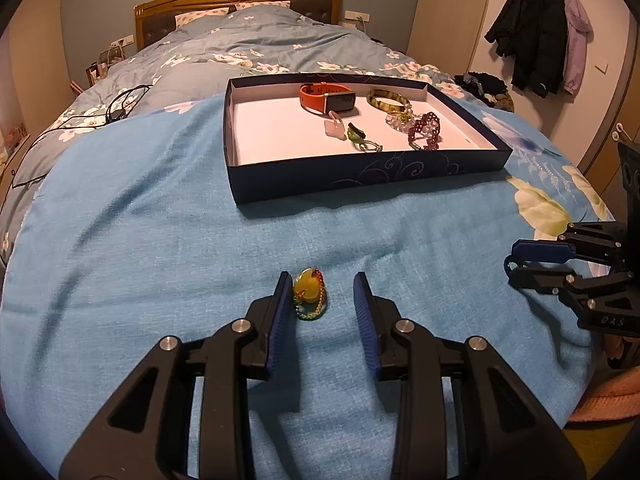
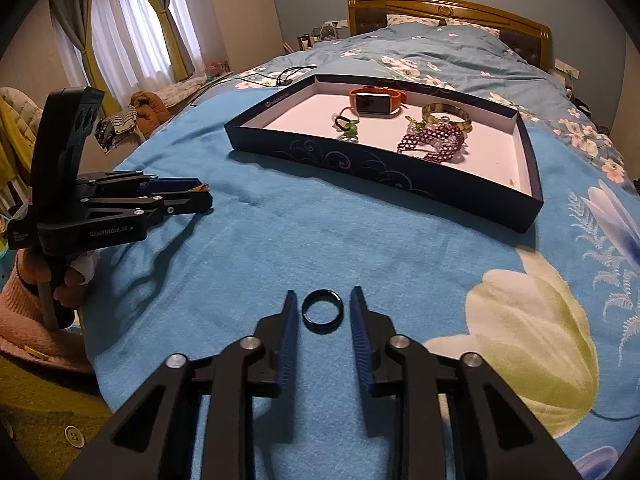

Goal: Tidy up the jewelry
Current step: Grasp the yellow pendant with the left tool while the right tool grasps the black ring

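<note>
On the blue blanket lies a yellow pendant on a beaded chain (image 1: 308, 294), between the fingers of my left gripper (image 1: 322, 284). It sits close against the left pad, and the jaws stand open. A dark ring (image 2: 322, 312) lies flat between the fingers of my right gripper (image 2: 323, 296). A small gap shows on each side of the ring, so this gripper is open too. Farther up the bed is a dark blue tray (image 1: 360, 176) (image 2: 360, 168) holding an orange smartwatch (image 1: 328, 98) (image 2: 374, 102), a green bangle (image 1: 388, 100), a purple beaded bracelet (image 1: 424, 128) and small charms.
Each gripper shows in the other's view, the right gripper (image 1: 514, 264) low at the right and the left gripper (image 2: 206, 194) at the left, held by a hand in a pink sleeve. Black cables (image 1: 120, 104) lie on the floral duvet. Coats (image 1: 536, 36) hang on the wall.
</note>
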`<state>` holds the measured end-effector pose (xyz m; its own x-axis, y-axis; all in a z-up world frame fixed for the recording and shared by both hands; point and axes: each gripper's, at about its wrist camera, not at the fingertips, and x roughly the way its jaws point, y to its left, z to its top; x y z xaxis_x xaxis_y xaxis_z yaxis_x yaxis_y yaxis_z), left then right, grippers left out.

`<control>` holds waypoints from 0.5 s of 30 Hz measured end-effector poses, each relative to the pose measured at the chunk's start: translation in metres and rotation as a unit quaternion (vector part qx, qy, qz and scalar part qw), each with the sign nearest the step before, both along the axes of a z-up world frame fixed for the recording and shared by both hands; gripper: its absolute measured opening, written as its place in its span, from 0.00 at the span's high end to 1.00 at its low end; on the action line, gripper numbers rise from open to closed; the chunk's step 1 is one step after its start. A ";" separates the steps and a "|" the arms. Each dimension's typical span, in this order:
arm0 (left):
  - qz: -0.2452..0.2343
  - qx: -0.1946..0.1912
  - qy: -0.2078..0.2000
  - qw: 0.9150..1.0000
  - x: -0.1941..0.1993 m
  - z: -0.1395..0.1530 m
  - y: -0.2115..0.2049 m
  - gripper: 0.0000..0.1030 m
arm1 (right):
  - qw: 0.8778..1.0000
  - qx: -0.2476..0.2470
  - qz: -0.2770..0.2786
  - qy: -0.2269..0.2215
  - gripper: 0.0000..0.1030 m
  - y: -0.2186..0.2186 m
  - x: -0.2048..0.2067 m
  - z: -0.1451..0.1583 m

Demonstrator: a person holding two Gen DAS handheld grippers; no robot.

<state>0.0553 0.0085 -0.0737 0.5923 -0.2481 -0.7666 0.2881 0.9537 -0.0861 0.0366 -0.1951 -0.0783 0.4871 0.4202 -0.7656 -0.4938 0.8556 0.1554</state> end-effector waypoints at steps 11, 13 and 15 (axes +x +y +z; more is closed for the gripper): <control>-0.001 0.000 0.000 1.000 0.000 0.000 0.000 0.76 | 1.000 -0.006 -0.003 -0.006 0.80 0.000 0.001 -0.001; -0.002 0.000 0.000 1.000 0.000 0.000 0.000 0.80 | 1.000 -0.006 -0.003 -0.006 0.80 0.001 0.001 -0.001; 0.000 0.002 0.000 1.000 0.000 0.000 0.000 0.83 | 1.000 -0.005 -0.004 -0.005 0.80 0.001 0.001 -0.001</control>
